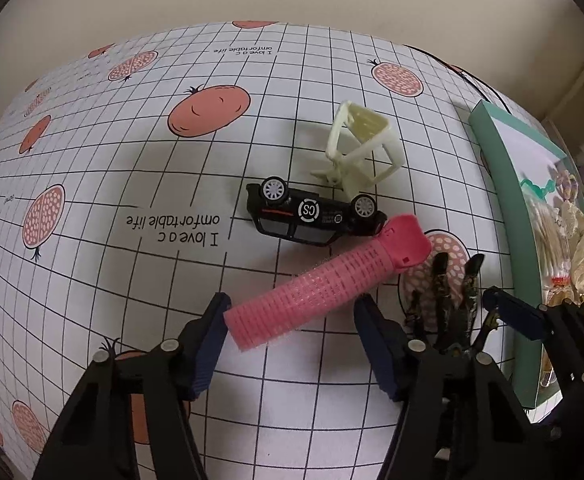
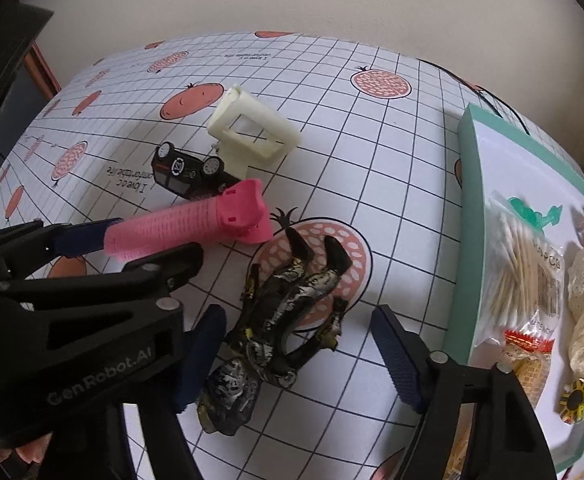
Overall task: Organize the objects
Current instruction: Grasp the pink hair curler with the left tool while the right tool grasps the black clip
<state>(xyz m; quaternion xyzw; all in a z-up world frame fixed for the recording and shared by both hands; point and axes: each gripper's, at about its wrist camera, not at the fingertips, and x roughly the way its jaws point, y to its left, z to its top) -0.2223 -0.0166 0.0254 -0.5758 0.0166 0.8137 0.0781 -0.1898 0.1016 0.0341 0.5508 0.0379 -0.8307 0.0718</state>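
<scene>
left gripper (image 1: pixel 290 340) jaws spread wide, straddling near end of pink hair roller (image 1: pixel 327 282) on gridded tablecloth (image 1: pixel 132 160); pads apart from roller. black toy car (image 1: pixel 313 214) on its side just beyond roller's capped end, touching it. cream plastic frame (image 1: pixel 361 146) behind car. right gripper (image 2: pixel 303 356) jaws released, flanking black figurine (image 2: pixel 280 320) lying flat. teal tray (image 2: pixel 471 184) at right, holding cotton swab bag (image 2: pixel 523 280).

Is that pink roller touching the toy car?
Touching. In the left wrist view the roller's pink cap presses against the car's end with no tablecloth showing between.
</scene>
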